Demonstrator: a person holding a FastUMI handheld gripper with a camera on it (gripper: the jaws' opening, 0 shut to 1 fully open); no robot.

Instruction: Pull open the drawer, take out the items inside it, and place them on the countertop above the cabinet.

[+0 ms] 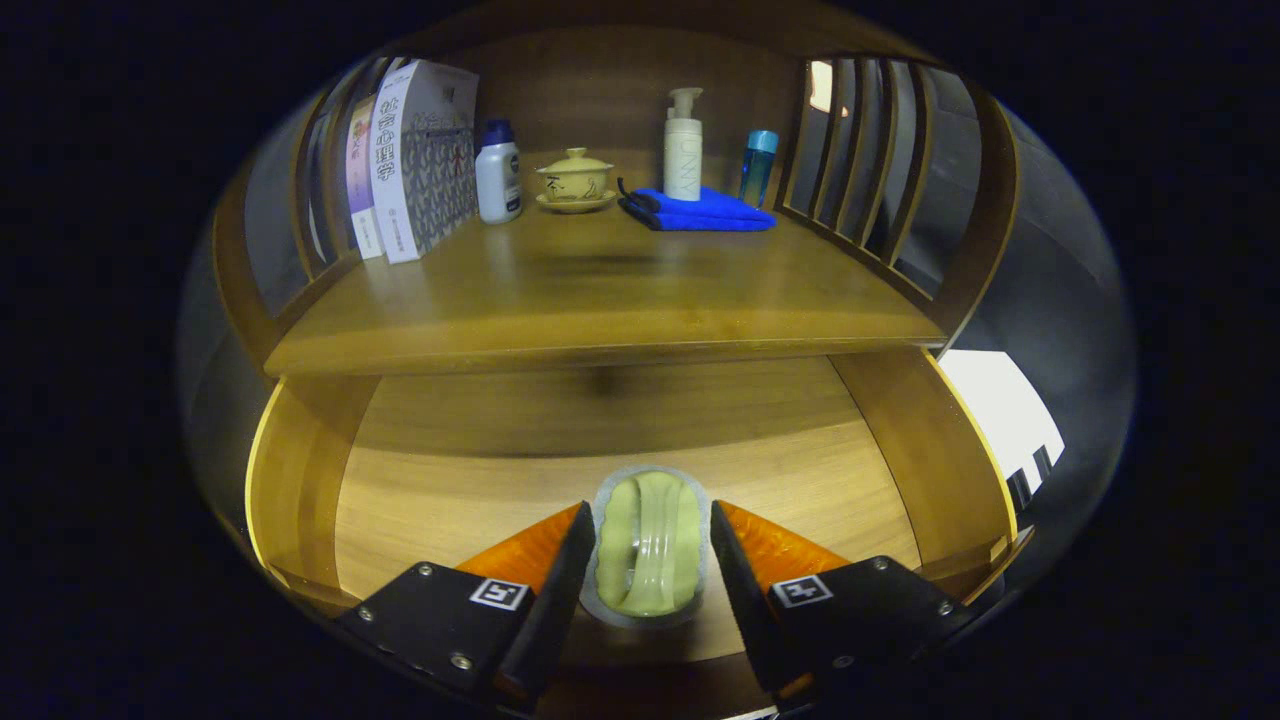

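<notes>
Cabinet [620, 330]: we see its wooden countertop above, slatted rails at both sides.
Drawer [450, 480]: we find it pulled open beneath the countertop, its wooden floor bare around the gripper.
Gripper [652, 545]: our two fingers flank a pale green sealed packet [648, 545] inside the drawer, jaws narrowed to it; we cannot tell if both press it.
Countertop's back: books [410, 150], white bottle [497, 175], lidded yellow cup [575, 178], pump bottle [683, 150] on a folded blue cloth [710, 212], blue bottle [758, 165].
</notes>
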